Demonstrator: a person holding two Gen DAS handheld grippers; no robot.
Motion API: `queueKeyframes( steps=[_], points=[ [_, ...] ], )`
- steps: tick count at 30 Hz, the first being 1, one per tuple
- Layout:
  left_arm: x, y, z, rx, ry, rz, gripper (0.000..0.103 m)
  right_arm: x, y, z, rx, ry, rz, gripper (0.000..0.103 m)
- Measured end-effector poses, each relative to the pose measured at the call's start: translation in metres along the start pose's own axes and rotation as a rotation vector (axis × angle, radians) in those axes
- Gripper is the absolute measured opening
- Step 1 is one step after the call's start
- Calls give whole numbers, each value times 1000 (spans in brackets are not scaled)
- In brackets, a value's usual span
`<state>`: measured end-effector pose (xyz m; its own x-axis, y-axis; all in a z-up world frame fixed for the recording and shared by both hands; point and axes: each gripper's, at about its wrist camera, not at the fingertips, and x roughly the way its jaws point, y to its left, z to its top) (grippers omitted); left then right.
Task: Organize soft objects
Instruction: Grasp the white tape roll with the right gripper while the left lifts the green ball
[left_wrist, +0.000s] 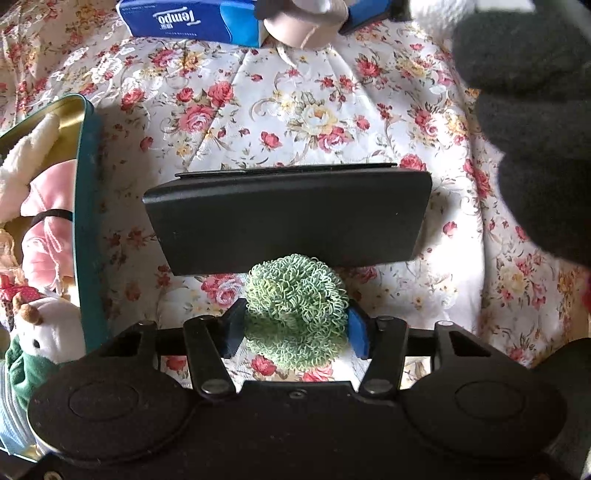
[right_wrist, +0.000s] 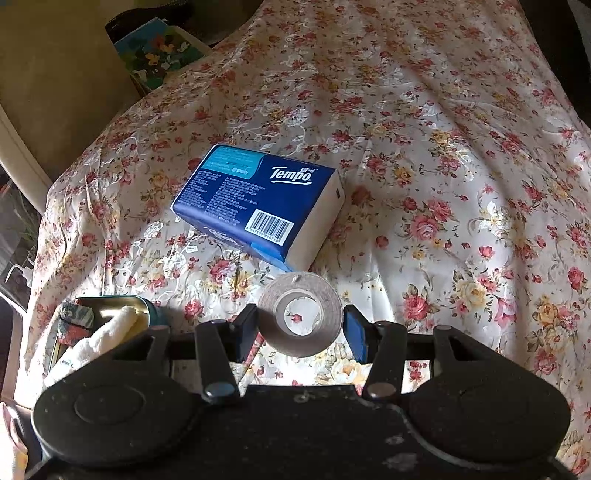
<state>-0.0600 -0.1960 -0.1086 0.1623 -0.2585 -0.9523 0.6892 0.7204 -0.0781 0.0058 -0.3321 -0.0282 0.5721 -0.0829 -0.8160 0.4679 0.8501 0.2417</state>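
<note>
My left gripper (left_wrist: 295, 325) is shut on a green curly scrunchie (left_wrist: 295, 310), held just above the floral cloth, in front of a black case (left_wrist: 288, 218). A teal tin (left_wrist: 86, 221) with a gold inside stands to its left, holding several soft toys: a cream plush (left_wrist: 26, 162), a pink one (left_wrist: 48, 221) and a white reindeer plush (left_wrist: 48, 332). My right gripper (right_wrist: 300, 325) stands around a grey tape roll (right_wrist: 300, 314); its pads look a little apart from the roll, which lies on the cloth. The tin also shows in the right wrist view (right_wrist: 151, 314).
A blue Tempo tissue pack (right_wrist: 258, 203) lies just beyond the tape roll; it also shows in the left wrist view (left_wrist: 192, 18). A dark fuzzy object (left_wrist: 535, 122) fills the right of the left view. A floral cloth (right_wrist: 443, 184) covers the surface.
</note>
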Motion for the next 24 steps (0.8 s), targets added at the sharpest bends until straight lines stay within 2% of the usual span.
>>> queueKeyframes(
  steps=[7, 11, 19, 24],
  points=[
    [-33, 8, 2, -15, -79, 4, 53, -1, -5, 2, 17, -10, -8, 49],
    [-53, 24, 5, -61, -125, 6, 53, 0, -7, 2, 25, -13, -21, 49],
    [-97, 90, 9, -214, -229, 34, 53, 4, -4, 0, 18, -13, -47, 49],
    [-126, 142, 2, -322, -289, 93, 53, 7, 4, -4, -11, -6, -39, 49]
  ],
)
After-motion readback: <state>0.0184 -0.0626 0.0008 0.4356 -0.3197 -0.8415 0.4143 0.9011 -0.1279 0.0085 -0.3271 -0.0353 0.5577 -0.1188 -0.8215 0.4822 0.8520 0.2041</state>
